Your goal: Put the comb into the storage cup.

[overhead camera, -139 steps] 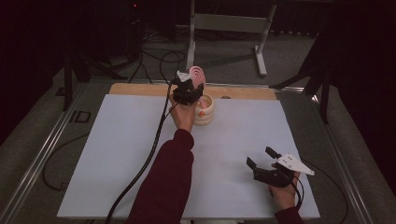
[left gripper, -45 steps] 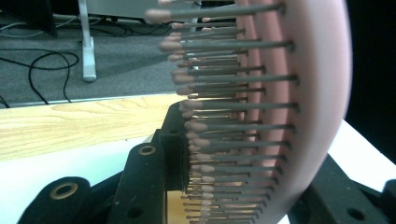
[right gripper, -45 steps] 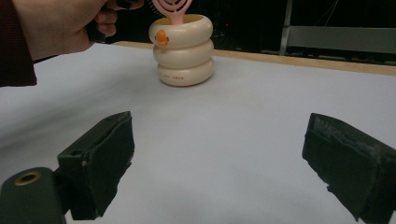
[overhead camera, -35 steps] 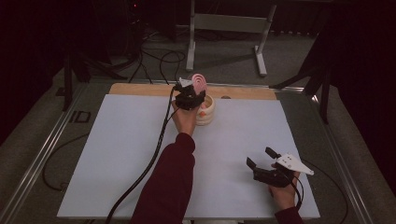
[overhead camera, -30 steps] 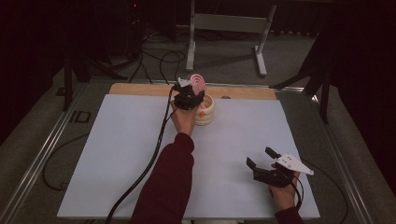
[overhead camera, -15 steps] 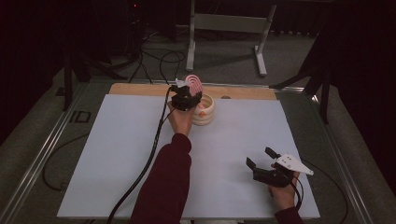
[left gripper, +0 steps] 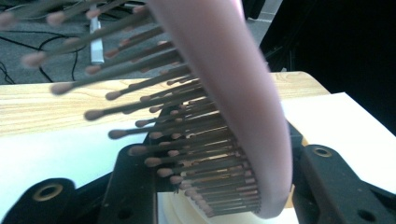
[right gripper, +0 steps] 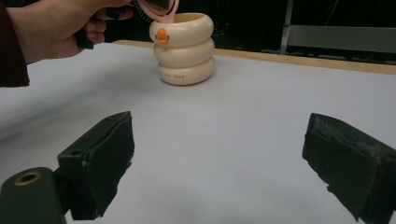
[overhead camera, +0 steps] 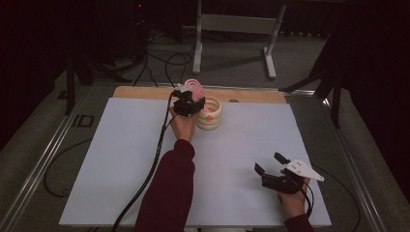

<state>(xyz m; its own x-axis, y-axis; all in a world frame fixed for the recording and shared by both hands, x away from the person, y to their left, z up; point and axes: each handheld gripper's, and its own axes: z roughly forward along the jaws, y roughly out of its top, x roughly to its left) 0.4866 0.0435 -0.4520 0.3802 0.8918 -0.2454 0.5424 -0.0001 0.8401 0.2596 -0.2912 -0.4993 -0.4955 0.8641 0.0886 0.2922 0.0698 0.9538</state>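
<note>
A pink hairbrush [overhead camera: 193, 87] stands head-up over a cream ringed cup [overhead camera: 211, 116] at the far middle of the table. My left gripper [overhead camera: 189, 104] is at the cup's left rim. In the left gripper view the brush [left gripper: 243, 93] stands between the jaws, bristles toward the left one and a narrow gap at the right one. The jaws of this gripper [left gripper: 229, 172] have just been opening. The cup's rim [left gripper: 187, 212] shows below. My right gripper [overhead camera: 269, 163] rests open near the front right with nothing in it. Ahead of that gripper [right gripper: 219, 158] stand the cup [right gripper: 184, 46] and the brush [right gripper: 161, 9].
A white sheet [overhead camera: 121, 159] covers the table, with a wooden strip [overhead camera: 145, 93] along its far edge. A black cable [overhead camera: 154, 159] trails from the left gripper toward the front. A metal stand [overhead camera: 232, 24] and floor cables lie beyond the table.
The left hand and the brush have come down a little and shifted slightly left over the cup. The right gripper has stayed still.
</note>
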